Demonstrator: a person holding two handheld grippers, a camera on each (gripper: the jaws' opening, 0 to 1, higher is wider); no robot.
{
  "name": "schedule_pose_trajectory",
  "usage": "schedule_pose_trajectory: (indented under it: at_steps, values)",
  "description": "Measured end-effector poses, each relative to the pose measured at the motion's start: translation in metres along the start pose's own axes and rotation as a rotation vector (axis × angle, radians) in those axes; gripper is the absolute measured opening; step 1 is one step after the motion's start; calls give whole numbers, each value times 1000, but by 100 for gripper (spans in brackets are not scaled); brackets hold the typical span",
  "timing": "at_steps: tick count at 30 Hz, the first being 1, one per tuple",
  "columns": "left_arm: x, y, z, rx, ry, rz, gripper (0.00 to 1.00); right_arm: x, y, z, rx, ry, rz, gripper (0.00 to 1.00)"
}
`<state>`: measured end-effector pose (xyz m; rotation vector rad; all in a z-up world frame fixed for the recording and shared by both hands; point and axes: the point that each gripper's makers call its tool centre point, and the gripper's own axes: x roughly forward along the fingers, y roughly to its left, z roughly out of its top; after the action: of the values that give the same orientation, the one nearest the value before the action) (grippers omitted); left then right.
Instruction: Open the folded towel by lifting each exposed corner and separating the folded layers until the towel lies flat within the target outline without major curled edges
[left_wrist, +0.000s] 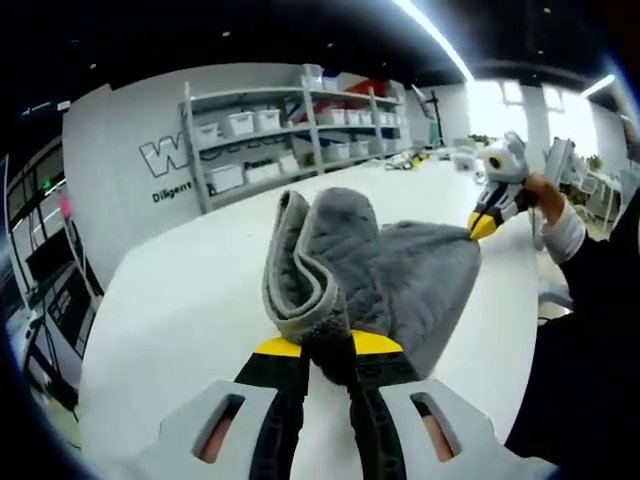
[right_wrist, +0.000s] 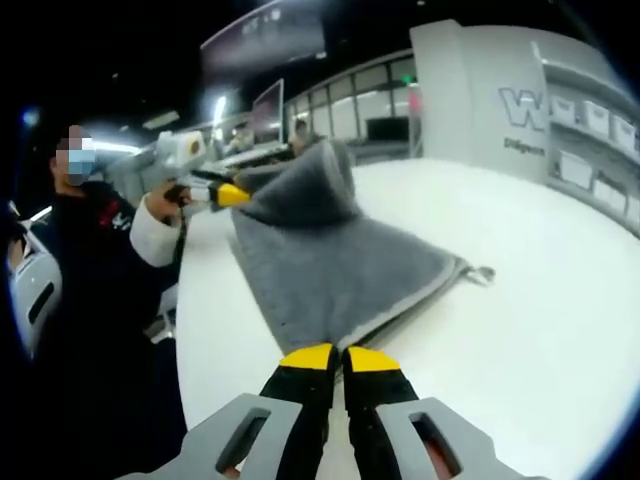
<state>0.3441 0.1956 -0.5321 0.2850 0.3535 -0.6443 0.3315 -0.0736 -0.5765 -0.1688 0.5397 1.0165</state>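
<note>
Each hand-held gripper: grey body, black jaws, yellow tips; person's sleeve dark.

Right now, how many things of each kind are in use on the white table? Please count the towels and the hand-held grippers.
Grey towel: 1
Hand-held grippers: 2, the left hand-held gripper and the right hand-held gripper, each shut on a towel corner
White table: 1
Total: 4

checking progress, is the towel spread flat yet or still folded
Still folded, not flat. The grey towel shows doubled layers, and each gripper pinches and lifts a corner off the white table.
</note>
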Motion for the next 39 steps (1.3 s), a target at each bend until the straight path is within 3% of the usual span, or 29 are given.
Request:
schedule_pose_trajectory:
  at_steps: [16,27,39]
  values:
    - [-5,-8,-23,-7,119,-60,13,-3,1,-1,-3,0,-6,0]
    - [-5,-8,-34,-40,156,-75,13,-5,5,2,3,-13,-8,0]
    - [-3,-18,-45,-36,203,-119,13,-9,-8,13,-38,-62,-50,0]
